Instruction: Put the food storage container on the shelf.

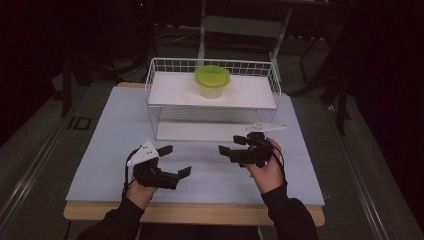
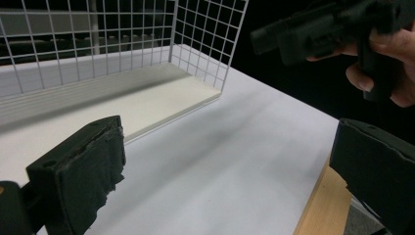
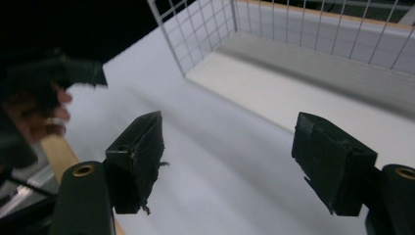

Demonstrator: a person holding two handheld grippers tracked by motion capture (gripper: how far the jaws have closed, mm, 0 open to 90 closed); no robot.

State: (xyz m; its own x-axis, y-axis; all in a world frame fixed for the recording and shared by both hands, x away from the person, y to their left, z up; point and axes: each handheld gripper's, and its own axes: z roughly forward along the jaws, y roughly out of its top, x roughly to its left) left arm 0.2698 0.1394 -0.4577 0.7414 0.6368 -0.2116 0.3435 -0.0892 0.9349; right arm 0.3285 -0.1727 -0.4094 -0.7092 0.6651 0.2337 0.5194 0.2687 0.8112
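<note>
The lime-lidded cup (image 1: pixel 212 81) stands on the upper shelf of a white wire rack (image 1: pixel 165 65) at the far side of a pale table (image 1: pixel 110 140) in a dark room, while the left gripper (image 1: pixel 175 161) and right gripper (image 1: pixel 232 145) hover near the front edge, jaws apart and empty.

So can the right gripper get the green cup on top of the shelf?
Probably yes. The green cup stands on the wire shelf's top board, open from above, and the right gripper has open jaws holding nothing. It would need to rise over the shelf's front rail.

One wire rack (image 1: pixel 212 97), one green-lidded container (image 1: pixel 212 81), two grippers, one table (image 1: pixel 100 150).
</note>
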